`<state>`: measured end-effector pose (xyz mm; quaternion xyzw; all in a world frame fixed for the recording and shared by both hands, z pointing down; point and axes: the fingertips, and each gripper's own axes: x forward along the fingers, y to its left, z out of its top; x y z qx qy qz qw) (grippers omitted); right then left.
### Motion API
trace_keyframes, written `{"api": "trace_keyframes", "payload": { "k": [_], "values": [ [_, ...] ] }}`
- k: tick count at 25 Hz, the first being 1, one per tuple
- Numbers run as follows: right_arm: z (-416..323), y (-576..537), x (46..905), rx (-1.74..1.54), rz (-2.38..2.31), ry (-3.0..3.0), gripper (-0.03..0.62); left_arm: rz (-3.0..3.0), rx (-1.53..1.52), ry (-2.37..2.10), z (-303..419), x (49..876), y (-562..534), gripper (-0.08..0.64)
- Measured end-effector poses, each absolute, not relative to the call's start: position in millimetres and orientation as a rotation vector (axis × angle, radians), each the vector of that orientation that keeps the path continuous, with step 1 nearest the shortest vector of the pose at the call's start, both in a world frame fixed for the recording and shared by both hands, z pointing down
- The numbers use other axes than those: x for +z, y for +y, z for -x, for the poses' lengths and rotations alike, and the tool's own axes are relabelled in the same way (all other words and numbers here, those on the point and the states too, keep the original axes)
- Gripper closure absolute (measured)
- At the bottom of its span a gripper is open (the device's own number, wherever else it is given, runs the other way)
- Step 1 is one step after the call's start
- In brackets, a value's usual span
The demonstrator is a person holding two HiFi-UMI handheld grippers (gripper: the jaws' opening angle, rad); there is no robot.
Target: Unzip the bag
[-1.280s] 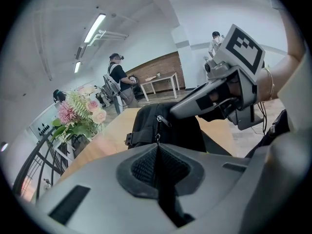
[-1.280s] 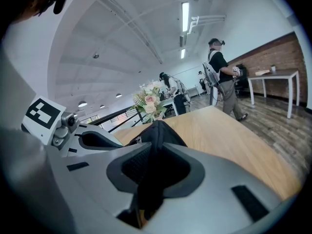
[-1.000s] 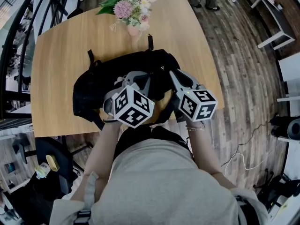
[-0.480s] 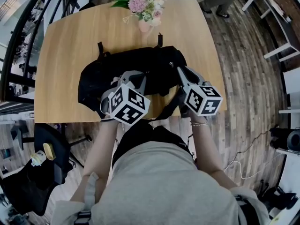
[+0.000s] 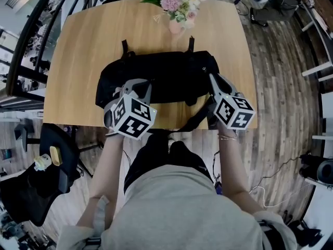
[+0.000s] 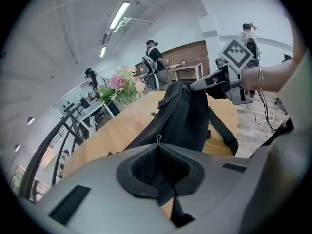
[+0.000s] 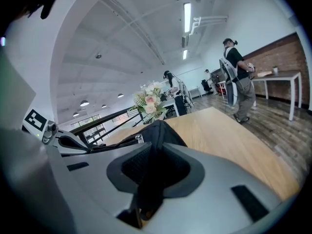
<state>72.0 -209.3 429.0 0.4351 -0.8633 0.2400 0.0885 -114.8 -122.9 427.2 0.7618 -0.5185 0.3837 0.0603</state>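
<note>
Step in hand: the grip is made at both ends and the pull along the zip is not yet begun, as far as I can judge. The head view shows no gap in the top of the bag.
Next move: I should draw the left gripper along the zip line, away from the right one. The right one must hold its end firm so the soft cloth stays taut and does not bunch under the slider.
Left gripper (image 6: 157, 143): its jaws are pressed together on a small dark tab at the bag's left part. A bit of bright metal shows just past the tips, and I take it for the zipper pull (image 6: 157, 139).
Bag (image 5: 166, 74): it lies lengthwise across the near half of the surface (image 5: 88, 40), between my two grippers. It is black woven cloth, limp and creased, long and rounded, with two short loops at its far side.
Strap (image 5: 195, 121): flat black webbing that hangs over the near edge.
Right gripper (image 7: 153, 130): its jaws are closed on a fold of the bag's black cloth at the right end, with a small metal fitting just beside them.
Surface: pale wood, smooth and matt, with rounded corners.
Flowers (image 5: 179, 1): pink and white blooms in a small vase at the far edge, beyond the bag and clear of it.
</note>
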Motion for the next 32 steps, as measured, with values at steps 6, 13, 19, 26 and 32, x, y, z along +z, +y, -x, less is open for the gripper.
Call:
{"api": "trace_keyframes", "payload": {
  "k": [6, 13, 19, 26, 32],
  "values": [
    [-70, -210, 430, 0.698, -1.349, -2.553, 0.504, -2.288, 1.097, -1.603, 135, 422, -114, 0.541],
    [-66, -196, 389, 0.225, -1.411, -2.509, 0.457, -2.360, 1.077, -1.553, 135, 420, -109, 0.541],
    [9, -166, 371, -0.122, -1.001, -2.546, 0.448, -2.431, 1.058, -1.522, 138, 415, -109, 0.541],
    [101, -136, 382, -0.309, -0.563, -2.508, 0.419, -2.490, 1.028, -1.478, 140, 413, -111, 0.541],
    [130, -126, 407, -0.421, -0.335, -2.369, 0.397, -2.539, 1.001, -1.439, 141, 413, -113, 0.541]
  ]
}}
